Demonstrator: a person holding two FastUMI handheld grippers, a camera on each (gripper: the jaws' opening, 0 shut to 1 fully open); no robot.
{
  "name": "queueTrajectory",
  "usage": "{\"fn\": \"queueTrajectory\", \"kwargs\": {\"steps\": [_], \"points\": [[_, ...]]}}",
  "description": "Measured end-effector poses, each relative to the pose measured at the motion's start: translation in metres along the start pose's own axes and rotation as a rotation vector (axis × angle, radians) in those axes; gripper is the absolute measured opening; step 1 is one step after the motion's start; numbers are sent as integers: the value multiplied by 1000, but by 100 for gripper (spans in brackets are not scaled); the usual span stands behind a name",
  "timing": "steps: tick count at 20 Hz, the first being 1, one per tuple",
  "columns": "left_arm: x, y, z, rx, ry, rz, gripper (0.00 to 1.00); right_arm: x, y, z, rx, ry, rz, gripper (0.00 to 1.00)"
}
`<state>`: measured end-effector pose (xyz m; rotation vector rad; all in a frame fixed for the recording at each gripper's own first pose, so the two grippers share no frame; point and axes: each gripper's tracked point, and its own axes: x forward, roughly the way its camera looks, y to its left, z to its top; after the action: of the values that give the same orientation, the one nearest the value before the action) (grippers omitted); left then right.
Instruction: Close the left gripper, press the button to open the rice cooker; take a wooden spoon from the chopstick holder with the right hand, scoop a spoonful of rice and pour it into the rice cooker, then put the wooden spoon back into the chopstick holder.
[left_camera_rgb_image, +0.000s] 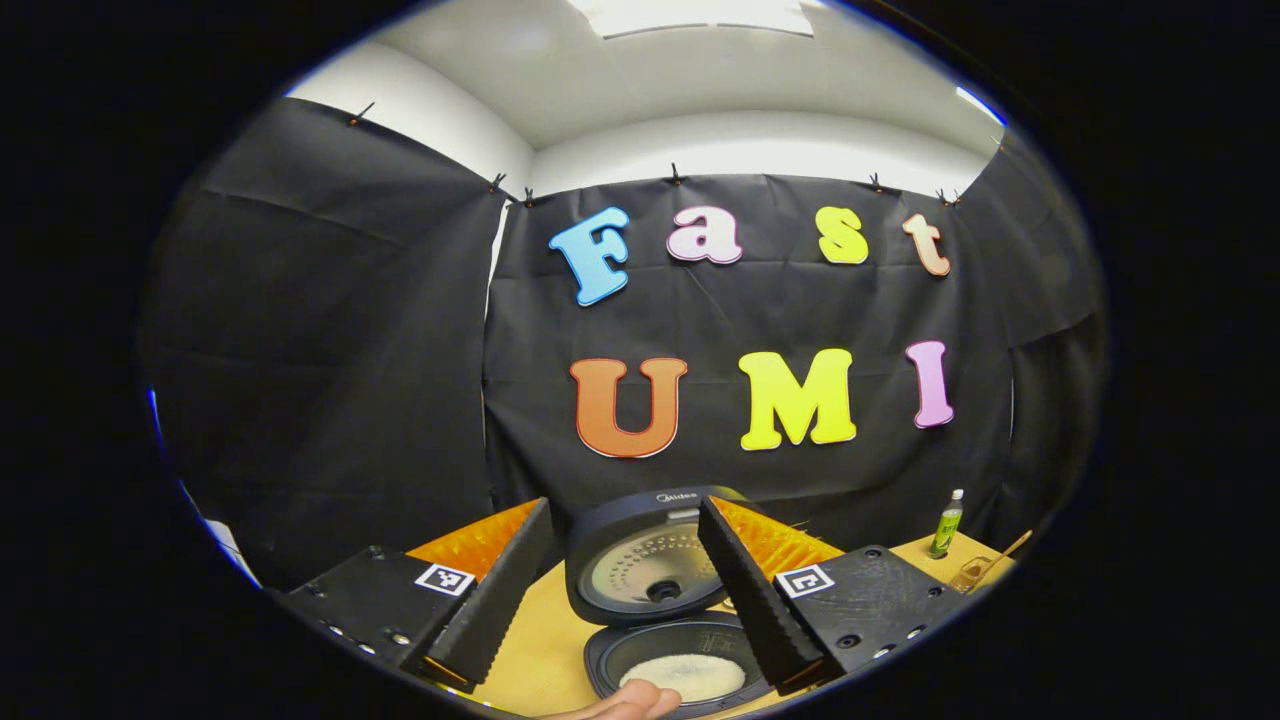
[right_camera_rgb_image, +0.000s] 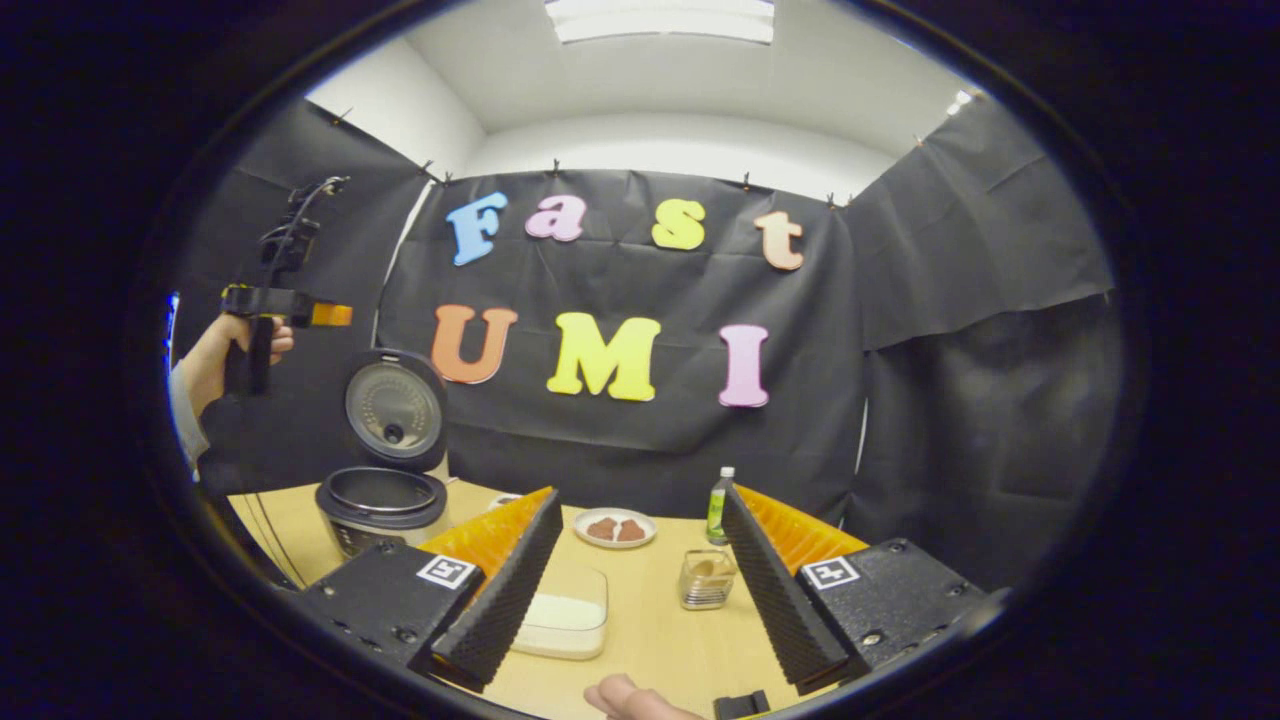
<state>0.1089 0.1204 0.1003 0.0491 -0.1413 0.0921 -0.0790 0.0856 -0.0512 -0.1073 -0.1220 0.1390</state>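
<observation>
- The rice cooker (right_camera_rgb_image: 385, 470) stands open on the worktop (right_camera_rgb_image: 650, 610), rice already inside.
- The right claw (right_camera_rgb_image: 640, 590) gapes wide, holding nothing; the chopstick holder (right_camera_rgb_image: 706, 578) sits just ahead, between its fingers.
- The left claw (left_camera_rgb_image: 625, 590) is also open, empty.

The left claw's finger (right_camera_rgb_image: 505, 590) hides part of the rice container (right_camera_rgb_image: 565, 618).

Left tongs (left_camera_rgb_image: 625, 590): black housings, square black-and-white marker each, small screws, ribbed wedge fingers (left_camera_rgb_image: 500, 595), orange ridged backing. Right tongs (right_camera_rgb_image: 635, 590): same build. Sleeve (right_camera_rgb_image: 186, 418): pale, at wrist.
</observation>
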Motion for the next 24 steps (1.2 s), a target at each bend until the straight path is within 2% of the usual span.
{"fn": "queueTrajectory", "kwargs": {"steps": [4,8,12,15,16,17,18,19,20,21,24], "points": [[33,-1,0,-7,31,1,94,2,-11,-8,15,-3,-5,100],[78,-6,-9,-76,58,-7,94,4,-25,-21,27,11,-19,100],[128,-12,-30,-32,99,5,94,5,-48,-33,33,37,-81,100],[148,-20,-32,-16,113,9,94,1,-64,-34,43,43,-117,100],[155,-19,-35,-10,121,18,83,0,-69,-35,43,43,-131,100],[161,-16,-41,1,138,28,84,-1,-72,-34,43,41,-141,100],[165,-12,-52,16,169,39,94,-3,-74,-34,41,40,-149,100],[167,-10,-58,16,180,48,94,-4,-75,-33,40,38,-156,100],[167,-11,-53,-12,171,33,100,-5,-75,-31,41,33,-159,100],[164,-11,-58,-48,202,27,98,-6,-73,-30,47,30,-159,100],[150,-14,-63,-139,216,4,100,-11,-64,-30,62,34,-133,100]]}}
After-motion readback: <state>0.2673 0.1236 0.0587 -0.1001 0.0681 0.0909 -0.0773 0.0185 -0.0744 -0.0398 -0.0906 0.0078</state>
